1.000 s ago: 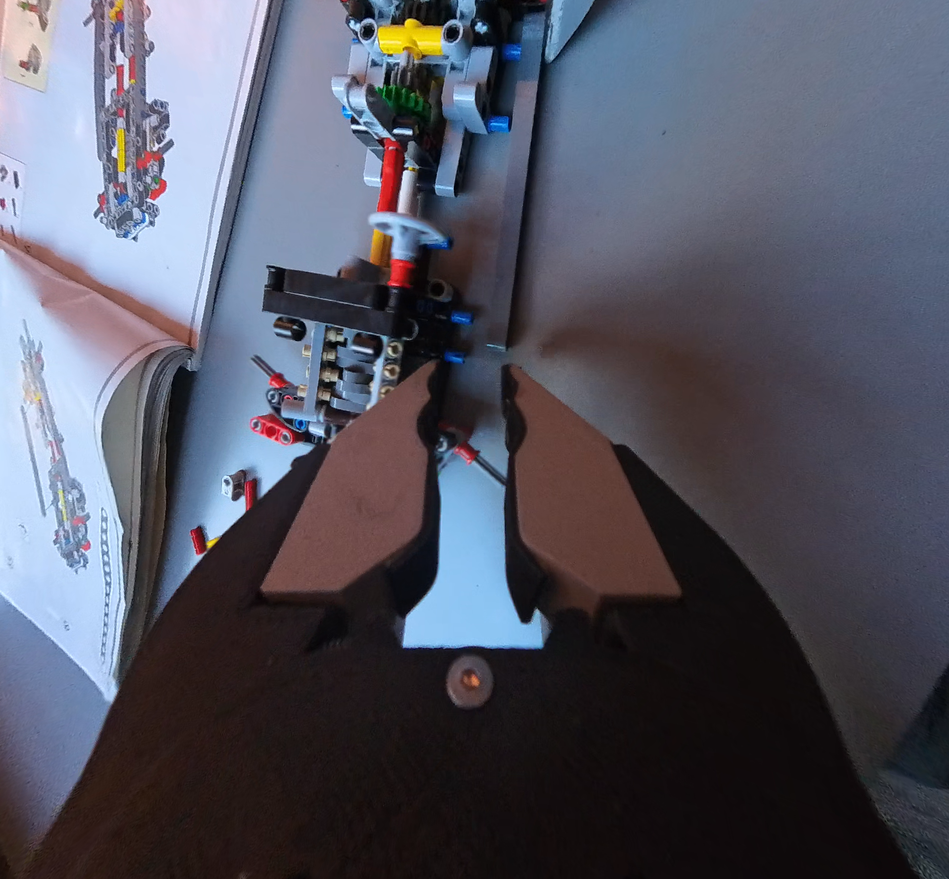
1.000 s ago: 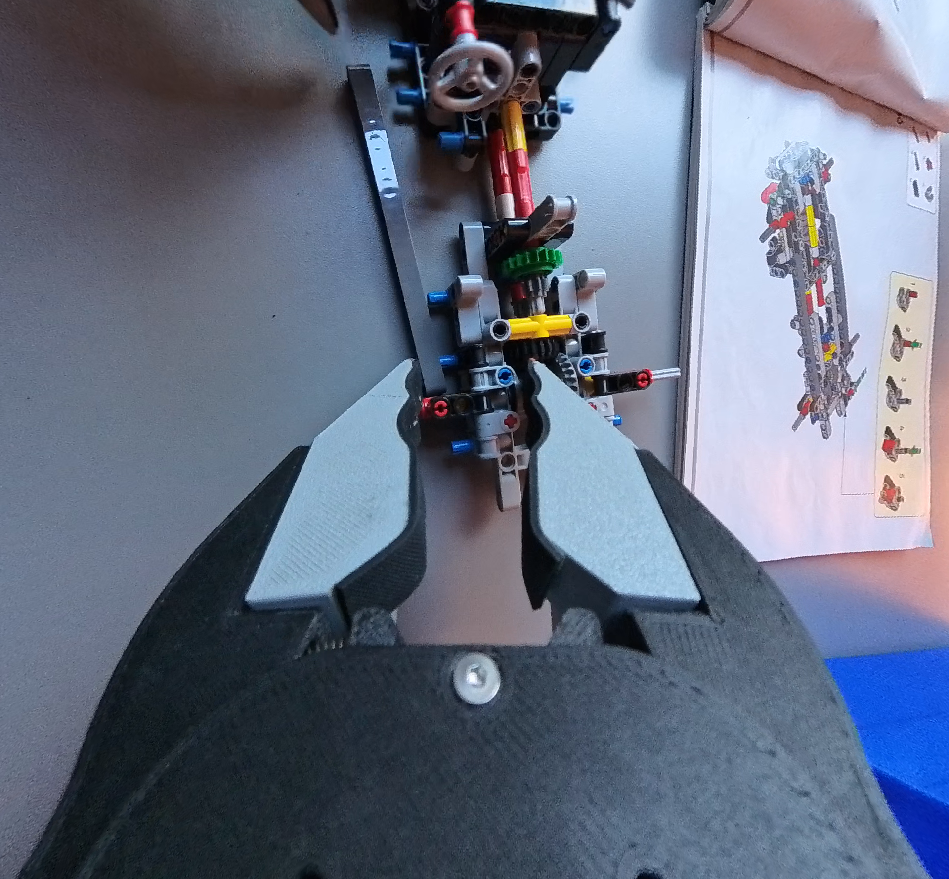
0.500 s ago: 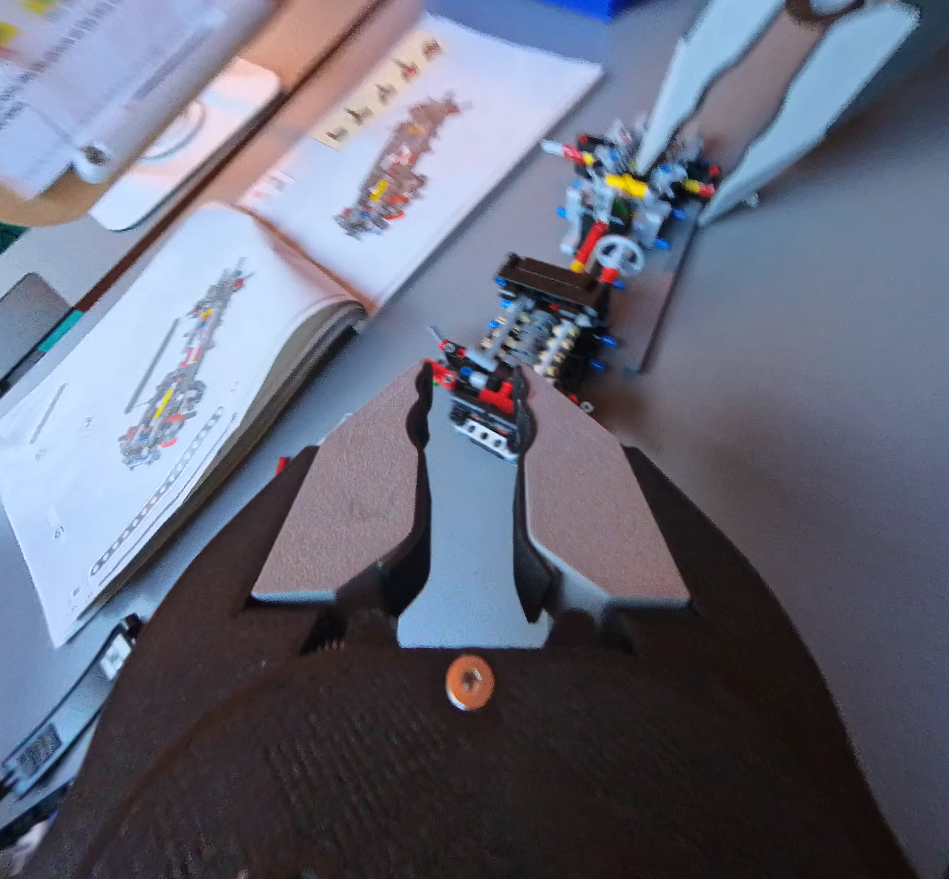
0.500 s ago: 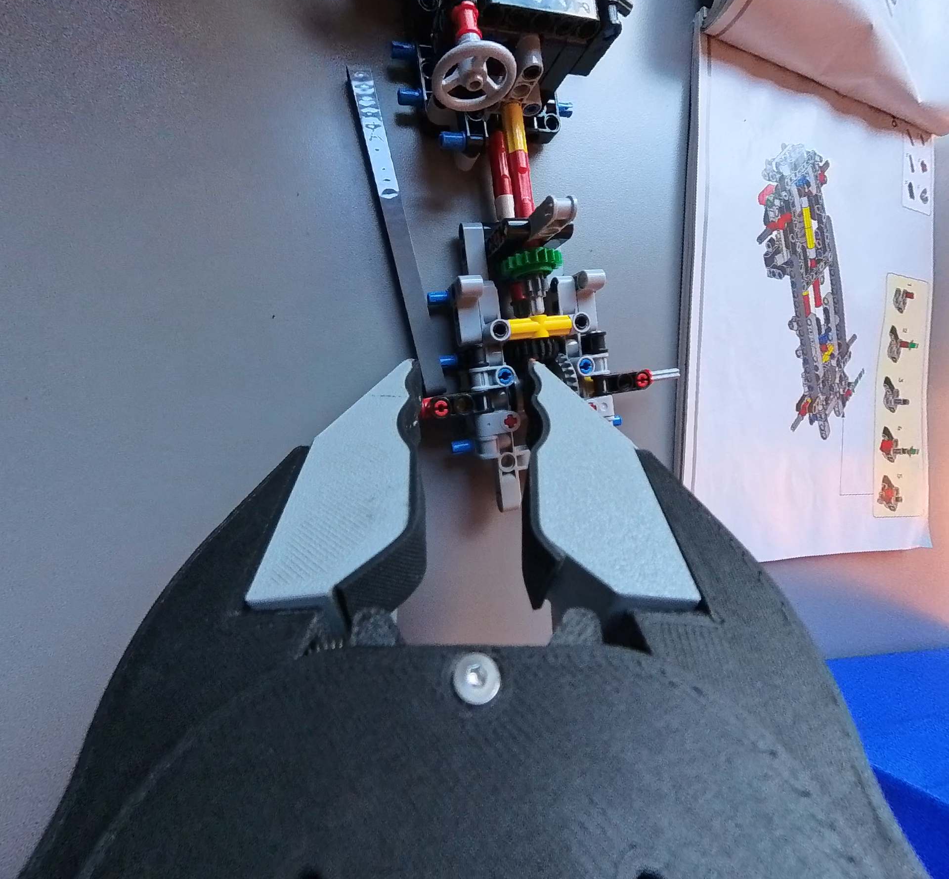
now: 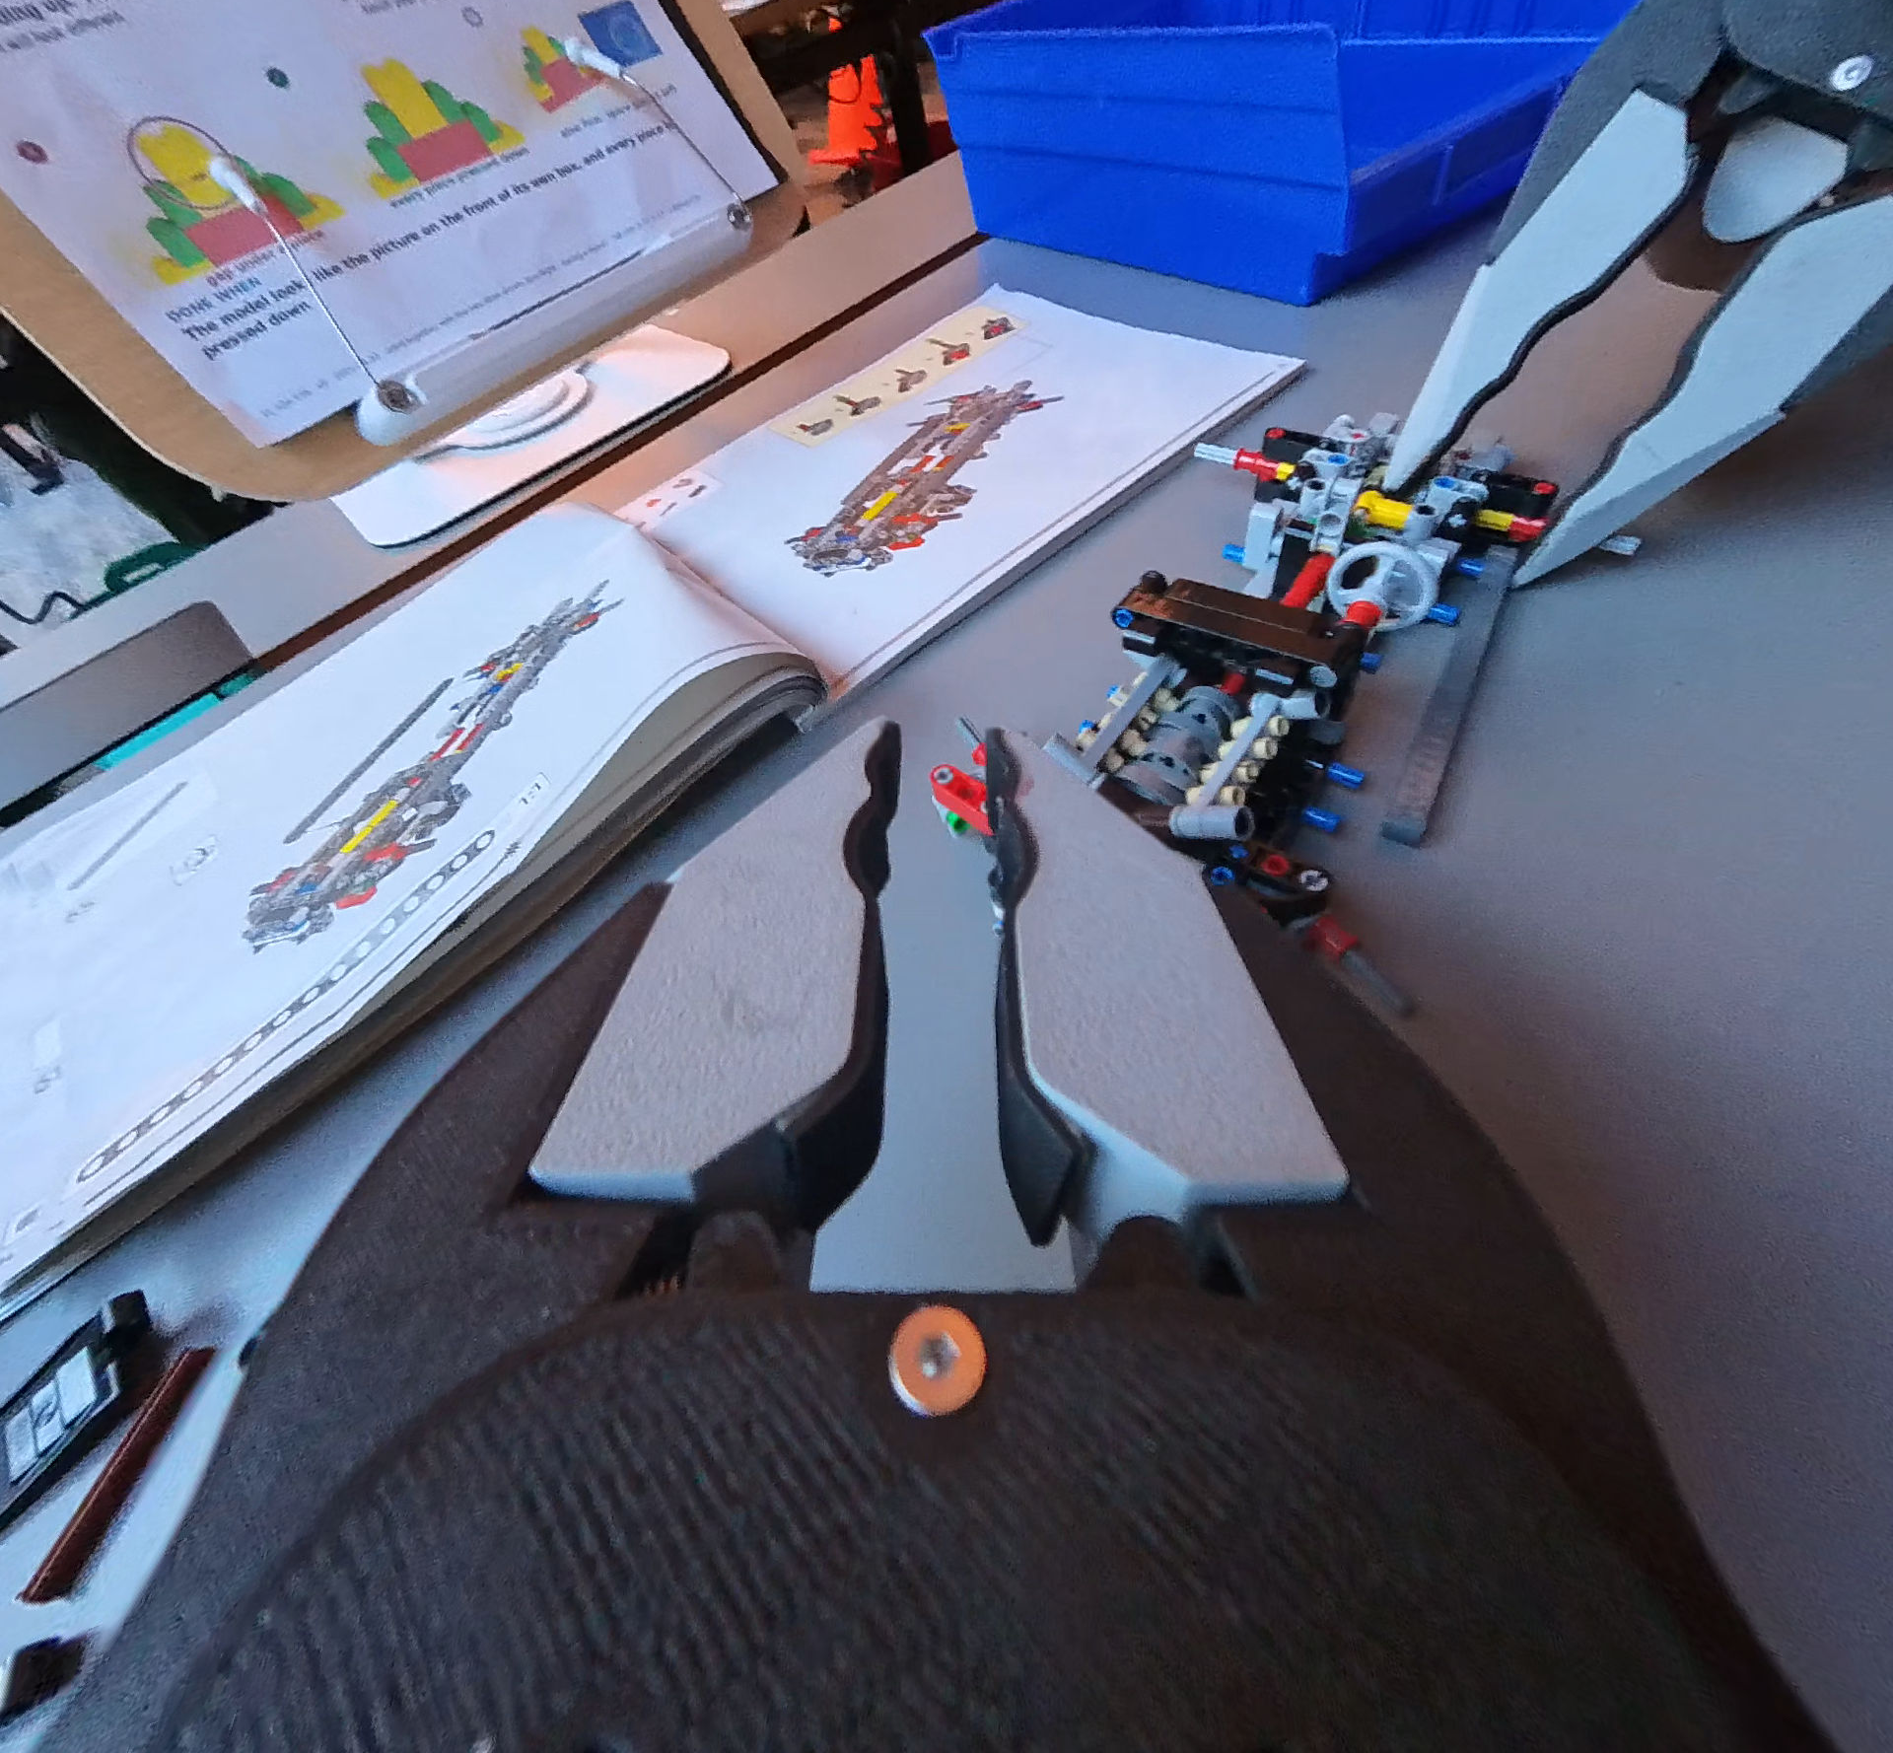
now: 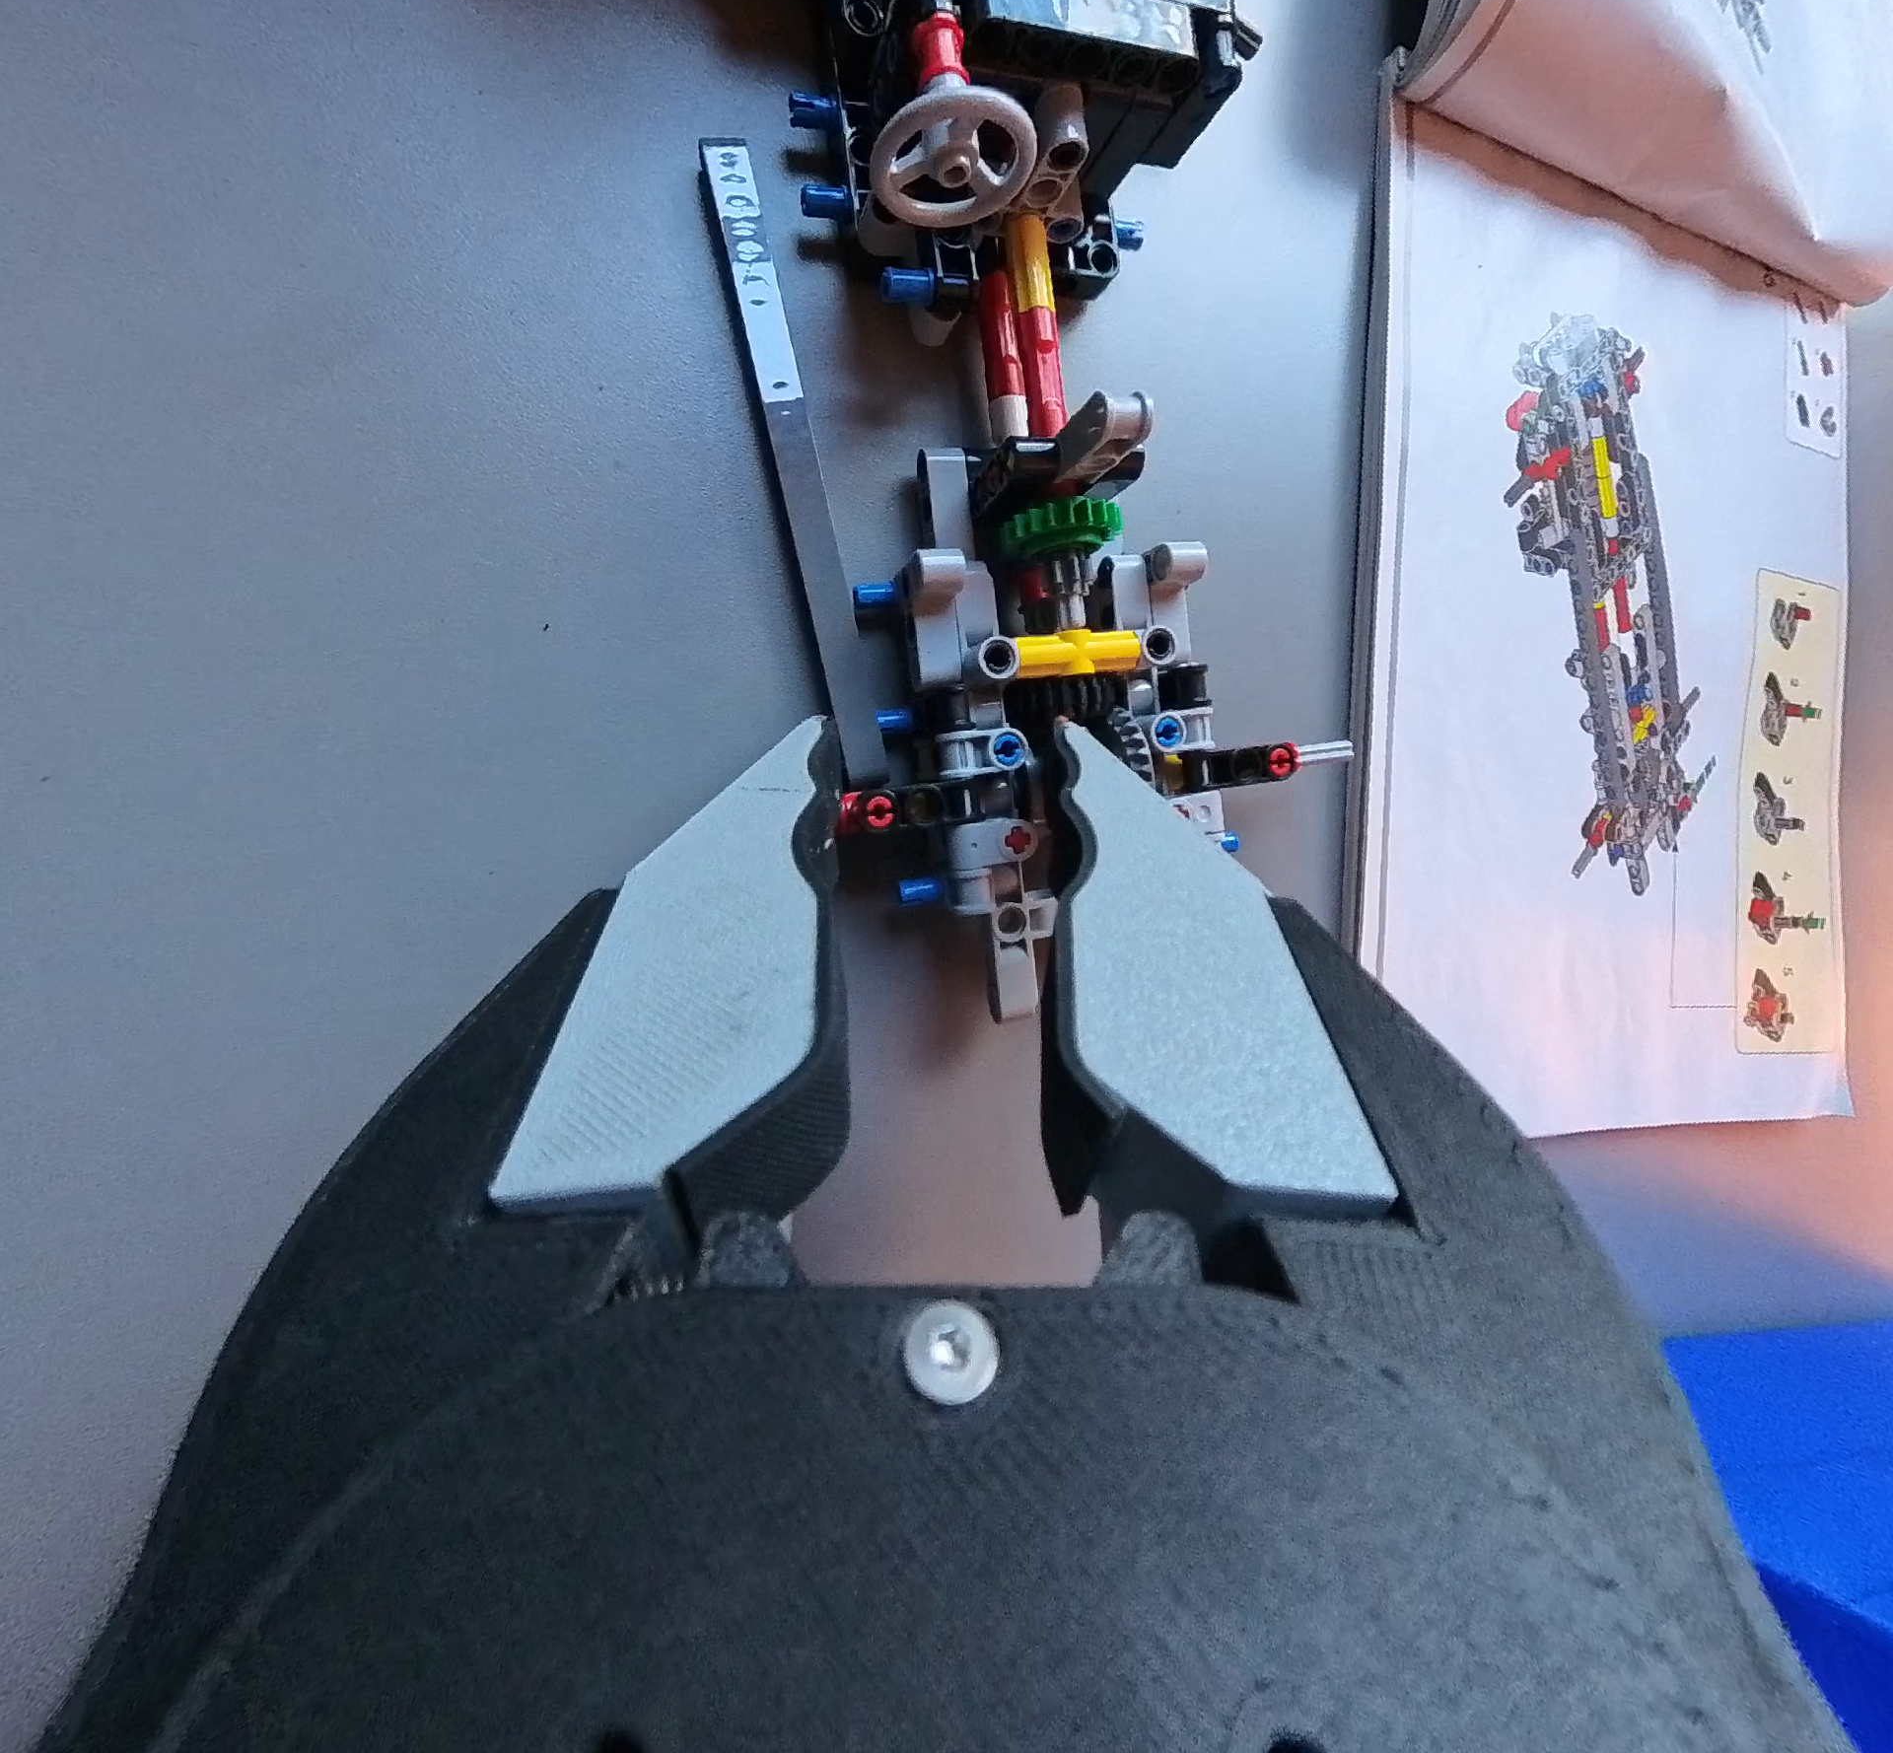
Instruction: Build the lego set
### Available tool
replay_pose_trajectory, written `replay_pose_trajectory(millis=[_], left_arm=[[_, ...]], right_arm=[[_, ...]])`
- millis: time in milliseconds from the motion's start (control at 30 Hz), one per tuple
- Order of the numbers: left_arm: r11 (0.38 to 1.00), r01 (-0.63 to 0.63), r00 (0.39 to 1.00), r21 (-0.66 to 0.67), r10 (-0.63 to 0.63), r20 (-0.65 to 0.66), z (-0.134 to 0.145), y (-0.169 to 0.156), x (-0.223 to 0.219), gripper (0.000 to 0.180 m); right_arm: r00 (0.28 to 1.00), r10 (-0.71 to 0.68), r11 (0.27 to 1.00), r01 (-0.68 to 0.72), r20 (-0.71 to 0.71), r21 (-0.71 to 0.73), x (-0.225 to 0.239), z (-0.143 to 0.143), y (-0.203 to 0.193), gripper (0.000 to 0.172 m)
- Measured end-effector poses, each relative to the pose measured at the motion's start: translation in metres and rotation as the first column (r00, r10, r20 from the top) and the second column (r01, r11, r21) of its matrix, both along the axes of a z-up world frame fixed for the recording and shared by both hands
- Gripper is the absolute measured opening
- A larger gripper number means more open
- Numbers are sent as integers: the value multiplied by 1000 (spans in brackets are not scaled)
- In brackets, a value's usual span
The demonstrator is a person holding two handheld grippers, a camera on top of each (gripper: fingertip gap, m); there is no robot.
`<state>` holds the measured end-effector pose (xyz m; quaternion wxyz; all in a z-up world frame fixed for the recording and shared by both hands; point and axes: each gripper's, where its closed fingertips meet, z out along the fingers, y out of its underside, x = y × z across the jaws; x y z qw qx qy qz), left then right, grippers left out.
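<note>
- The left claw (image 5: 940, 761) is raised at a slant above the grey table (image 5: 1639, 987), its fingers narrowly apart; a small red piece (image 5: 958, 787) shows between the tips, grip unclear.
- The right claw (image 6: 937, 772) points down, its jaws closed on the near end of the brick chassis (image 6: 983, 823) lying on the table, beside the open instruction booklet (image 6: 1598, 679).

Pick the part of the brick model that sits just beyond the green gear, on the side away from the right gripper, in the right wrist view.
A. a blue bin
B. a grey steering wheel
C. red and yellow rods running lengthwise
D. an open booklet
C: past the green gear, the red and yellow rods run on toward the grey steering wheel, which lies farther off.
</note>
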<state>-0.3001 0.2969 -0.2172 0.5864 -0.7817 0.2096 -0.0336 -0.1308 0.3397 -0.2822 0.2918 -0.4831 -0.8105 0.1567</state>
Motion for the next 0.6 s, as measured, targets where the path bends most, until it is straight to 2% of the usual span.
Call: replay_pose_trajectory(millis=[200, 467, 533, 600], left_arm=[[1000, 0, 1000, -22, 0, 10, -2, -1, -11, 14], [998, 15, 999, -59, -18, -49, -11, -1, -9, 13], [998, 31, 998, -62, -34, -58, -12, -2, -5, 13], [993, 101, 994, -68, -103, -27, -11, -8, 6, 10]], right_arm=[[1000, 15, 1000, -15, -8, -2, -1, 0, 0, 37], [1000, 25, 1000, -25, -19, -7, -2, 0, 1, 37], [999, 27, 1000, -27, -23, -11, -2, 0, 1, 37], [999, 28, 1000, -28, -26, -12, -2, 0, 1, 37]])
